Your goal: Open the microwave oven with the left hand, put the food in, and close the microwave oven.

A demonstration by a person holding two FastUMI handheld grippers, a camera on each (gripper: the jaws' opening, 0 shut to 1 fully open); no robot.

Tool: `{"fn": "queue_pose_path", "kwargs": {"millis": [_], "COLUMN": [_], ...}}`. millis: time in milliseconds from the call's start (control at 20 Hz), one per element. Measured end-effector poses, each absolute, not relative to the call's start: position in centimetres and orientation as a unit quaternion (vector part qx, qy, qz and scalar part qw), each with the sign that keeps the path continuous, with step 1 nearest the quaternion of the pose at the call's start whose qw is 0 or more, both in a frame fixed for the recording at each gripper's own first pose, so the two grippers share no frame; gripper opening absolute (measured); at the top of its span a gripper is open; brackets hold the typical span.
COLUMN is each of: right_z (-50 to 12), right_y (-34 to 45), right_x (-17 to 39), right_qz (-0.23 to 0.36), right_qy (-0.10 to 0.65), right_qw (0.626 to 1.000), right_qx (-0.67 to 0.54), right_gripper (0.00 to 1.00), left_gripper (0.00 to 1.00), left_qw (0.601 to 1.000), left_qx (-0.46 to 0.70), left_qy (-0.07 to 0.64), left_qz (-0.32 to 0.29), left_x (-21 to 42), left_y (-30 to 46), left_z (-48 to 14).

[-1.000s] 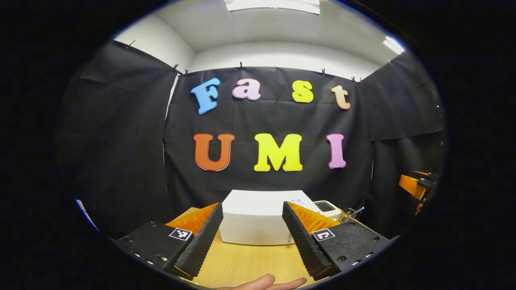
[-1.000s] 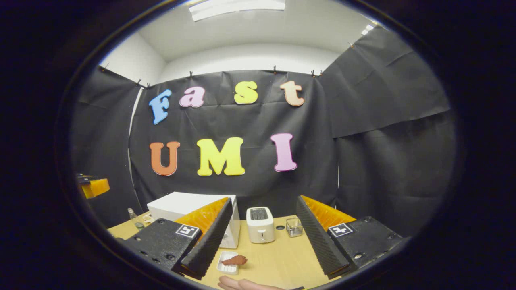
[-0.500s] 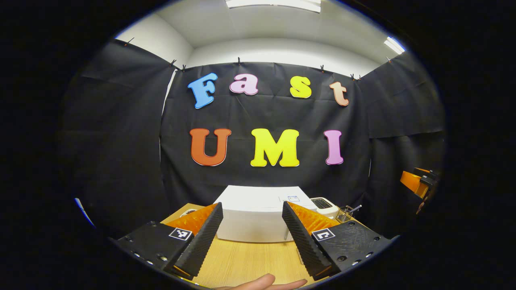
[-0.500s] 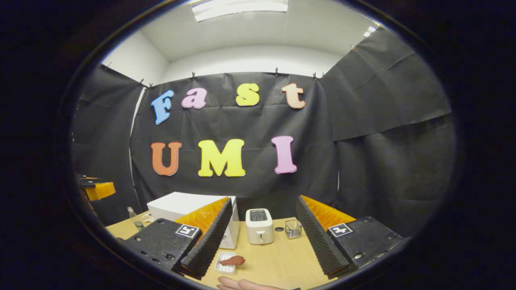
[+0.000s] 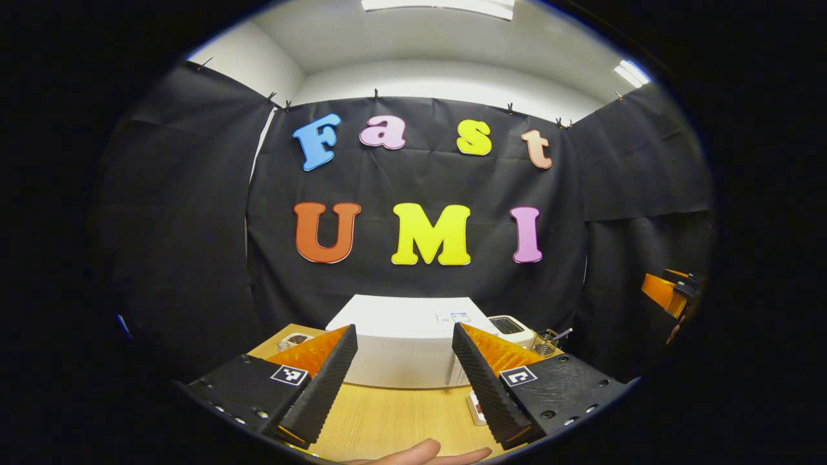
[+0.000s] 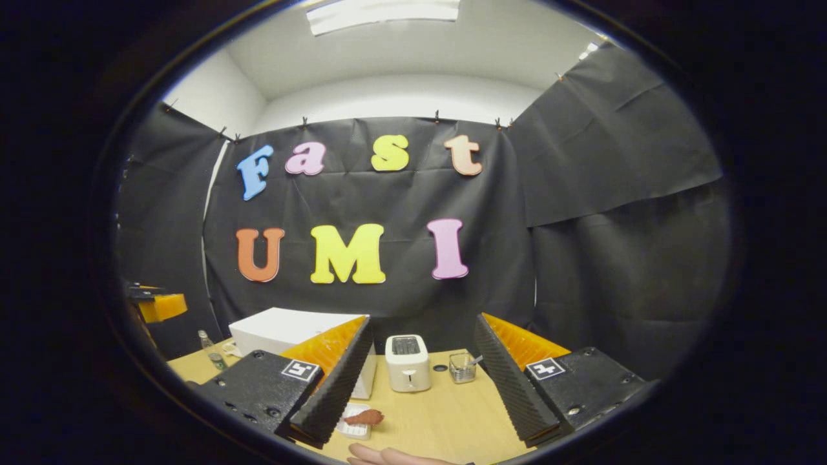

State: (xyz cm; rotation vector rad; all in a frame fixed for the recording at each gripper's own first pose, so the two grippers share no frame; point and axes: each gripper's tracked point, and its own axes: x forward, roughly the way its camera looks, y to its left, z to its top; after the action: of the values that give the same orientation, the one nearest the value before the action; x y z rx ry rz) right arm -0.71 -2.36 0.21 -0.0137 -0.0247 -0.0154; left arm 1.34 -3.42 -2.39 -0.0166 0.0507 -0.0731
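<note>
**Both tongs spread above the surface, microwave shut ahead**

In the left gripper view, the left tongs (image 5: 404, 387) hang spread wide and hold nothing, raised over the wooden surface (image 5: 387, 420). Straight ahead between the fingers stands the white microwave oven (image 5: 404, 342), its door closed. To its right sits a white toaster (image 5: 510, 326), and just beyond that a small wire basket (image 5: 549, 342) with a utensil sticking out. A small bowl (image 5: 294, 339) lies at the left of the microwave. Part of a hand (image 5: 420, 455) shows at the bottom edge.

In the right gripper view, the right tongs (image 6: 420, 387) are likewise spread and empty. The food (image 6: 363, 418), a reddish-brown piece, lies on a small white tray (image 6: 352, 426) on the surface, in front of the microwave oven's right corner and partly hidden by the left finger. The toaster (image 6: 407, 363) and a glass holder (image 6: 462, 368) stand farther back, near each other. A small bottle (image 6: 207, 342) stands left of the microwave. The left tongs (image 6: 158, 307) appear at the far left edge, well apart from the food.
</note>
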Motion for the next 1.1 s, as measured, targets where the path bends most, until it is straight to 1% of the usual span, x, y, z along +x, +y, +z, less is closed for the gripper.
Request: {"fn": "queue_pose_path", "kwargs": {"millis": [150, 200, 250, 350, 400, 450, 500, 550, 650, 700, 900, 950, 1000, 1100], "right_z": [-0.4, -0.5, -0.6, -0.8, -1.0, -1.2, -1.4, -1.7, -2.1, -2.2, -2.6, -2.8, -2.9, -3.3], "right_y": [-2.9, -3.0, -3.2, -3.5, -3.8, -4.0, -4.1, -4.3, -4.7, -4.9, -5.5, -5.5, -5.5, -5.6], "right_x": [-0.5, -0.3, -0.1, 0.0, 0.0, 0.1, 0.1, 0.3, 0.3, 0.2, -0.1, 0.0, -0.1, -0.1], "right_qz": [-0.006, -0.006, -0.006, -0.006, -0.005, -0.004, -0.004, -0.003, -0.002, -0.002, -0.006, -0.003, 0.000, 0.006], "right_qy": [-0.009, -0.008, -0.008, -0.007, -0.007, -0.006, -0.003, -0.001, 0.002, 0.002, -0.002, -0.001, 0.001, 0.002], "right_qw": [1.000, 1.000, 1.000, 1.000, 1.000, 1.000, 1.000, 1.000, 1.000, 1.000, 1.000, 1.000, 1.000, 1.000], "right_qx": [-0.004, -0.002, -0.001, 0.001, 0.002, 0.004, 0.006, 0.006, 0.007, 0.005, -0.006, -0.005, -0.004, -0.002], "right_gripper": [0.92, 1.00, 0.92, 0.92, 1.00, 0.92, 0.92, 1.00, 1.00, 0.92, 0.92, 1.00, 0.92, 0.92], "left_gripper": [0.92, 0.92, 0.92, 0.92, 0.92, 0.92, 0.92, 0.92, 0.92, 0.92, 0.92, 0.92, 0.92, 0.93], "left_qw": [0.999, 0.999, 0.999, 0.998, 0.998, 0.997, 0.997, 0.997, 0.996, 0.996, 0.995, 0.994, 0.994, 0.992], "left_qx": [-0.007, -0.008, -0.009, -0.011, -0.010, -0.006, -0.003, -0.003, -0.010, -0.012, -0.019, -0.018, -0.018, -0.013], "left_qy": [0.022, 0.022, 0.023, 0.029, 0.031, 0.032, 0.030, 0.027, 0.030, 0.035, 0.064, 0.069, 0.078, 0.092], "left_qz": [-0.037, -0.038, -0.043, -0.056, -0.062, -0.066, -0.068, -0.072, -0.079, -0.083, -0.081, -0.081, -0.081, -0.087], "left_x": [2.5, 3.0, 3.5, 5.0, 5.8, 6.7, 7.6, 8.6, 10.6, 11.6, 15.0, 15.7, 16.3, 17.4], "left_y": [-4.2, -4.7, -5.4, -7.0, -7.7, -8.4, -8.9, -9.6, -11.1, -11.7, -13.0, -13.4, -13.7, -14.5], "left_z": [-3.1, -3.4, -4.0, -5.3, -6.0, -6.6, -7.2, -7.7, -9.7, -10.8, -15.6, -16.7, -18.0, -20.5]}}
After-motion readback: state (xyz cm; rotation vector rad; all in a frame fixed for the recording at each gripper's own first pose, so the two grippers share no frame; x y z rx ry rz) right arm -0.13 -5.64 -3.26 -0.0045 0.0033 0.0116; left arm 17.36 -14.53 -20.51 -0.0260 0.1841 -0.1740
